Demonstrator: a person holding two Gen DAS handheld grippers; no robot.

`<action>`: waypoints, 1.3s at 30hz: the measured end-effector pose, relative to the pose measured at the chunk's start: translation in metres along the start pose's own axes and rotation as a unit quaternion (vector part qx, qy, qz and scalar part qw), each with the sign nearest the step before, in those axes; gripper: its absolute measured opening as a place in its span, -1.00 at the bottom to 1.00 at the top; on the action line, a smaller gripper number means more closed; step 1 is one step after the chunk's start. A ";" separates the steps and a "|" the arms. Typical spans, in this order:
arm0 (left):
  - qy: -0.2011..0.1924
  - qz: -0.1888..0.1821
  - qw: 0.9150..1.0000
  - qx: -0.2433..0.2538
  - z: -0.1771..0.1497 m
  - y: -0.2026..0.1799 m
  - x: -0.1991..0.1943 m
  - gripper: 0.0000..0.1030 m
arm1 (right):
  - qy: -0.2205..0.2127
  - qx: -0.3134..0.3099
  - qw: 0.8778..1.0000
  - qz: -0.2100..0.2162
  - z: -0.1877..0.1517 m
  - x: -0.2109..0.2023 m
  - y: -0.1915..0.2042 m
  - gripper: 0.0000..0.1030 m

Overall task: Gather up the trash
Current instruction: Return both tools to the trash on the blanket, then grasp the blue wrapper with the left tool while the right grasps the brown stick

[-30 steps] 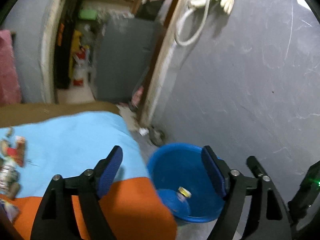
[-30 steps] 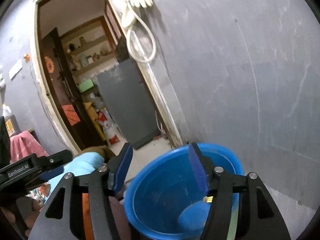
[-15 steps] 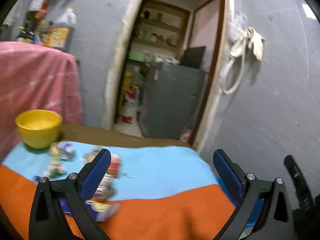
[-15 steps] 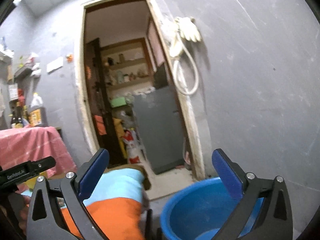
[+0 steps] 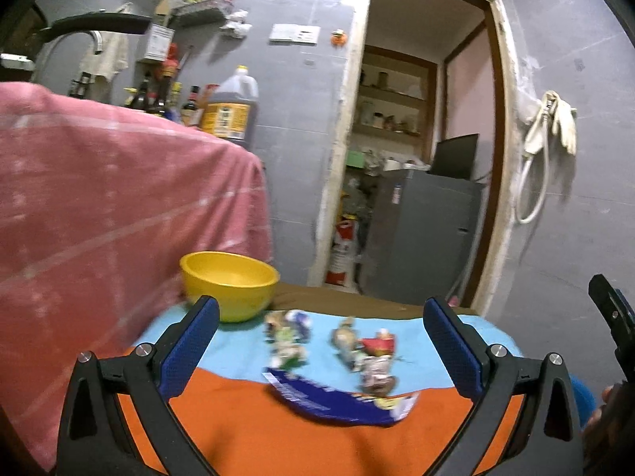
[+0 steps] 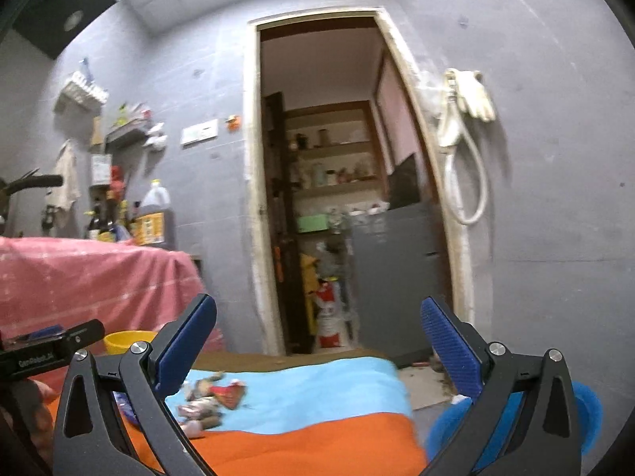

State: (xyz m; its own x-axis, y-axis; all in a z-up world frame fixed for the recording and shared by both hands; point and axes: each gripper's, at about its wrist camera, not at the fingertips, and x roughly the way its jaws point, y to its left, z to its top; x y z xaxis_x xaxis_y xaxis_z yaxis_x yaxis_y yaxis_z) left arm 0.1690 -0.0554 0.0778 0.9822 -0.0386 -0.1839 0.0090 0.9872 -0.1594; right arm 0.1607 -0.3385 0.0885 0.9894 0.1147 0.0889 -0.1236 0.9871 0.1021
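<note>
Several pieces of trash lie on a table with a blue and orange cloth (image 5: 246, 428): a flat dark blue wrapper (image 5: 337, 400), a crumpled red and white wrapper (image 5: 375, 357) and a green and white wrapper (image 5: 287, 337). My left gripper (image 5: 321, 353) is open and empty, held above the near side of this pile. My right gripper (image 6: 317, 345) is open and empty, further right; the trash (image 6: 214, 396) lies low on its left. A blue bin (image 6: 583, 408) shows at the lower right, behind its right finger.
A yellow bowl (image 5: 229, 283) stands at the table's back left. A pink cloth (image 5: 99, 218) covers a higher surface on the left, with bottles (image 5: 230, 107) behind. A doorway (image 6: 337, 218) opens into a storeroom. A hose and gloves (image 6: 464, 139) hang on the right wall.
Both grippers have swung left and up, from over the blue bin towards the table. Both have opened wider. The trash pile now lies between the left fingers.
</note>
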 end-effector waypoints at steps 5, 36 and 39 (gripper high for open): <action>0.007 0.023 1.000 0.000 -0.007 0.020 -0.005 0.96 | 0.014 -0.017 0.999 0.035 -0.007 0.010 0.027 1.00; 0.282 -0.045 0.958 -0.030 -0.049 0.040 0.082 -0.12 | 0.324 -0.038 0.942 0.075 -0.084 0.110 0.060 1.00; 0.291 -0.057 0.955 -0.032 -0.049 0.038 0.087 -0.49 | 0.344 -0.041 0.934 0.085 -0.090 0.117 0.063 1.00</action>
State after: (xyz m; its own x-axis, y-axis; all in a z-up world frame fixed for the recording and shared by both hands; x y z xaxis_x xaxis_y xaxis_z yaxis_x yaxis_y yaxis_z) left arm 0.2457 -0.0288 0.0077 0.7053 -0.2427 -0.6661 0.0798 0.9608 -0.2656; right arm 0.2756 -0.2524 0.0167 0.7739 0.2874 -0.5643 -0.3050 0.9501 0.0655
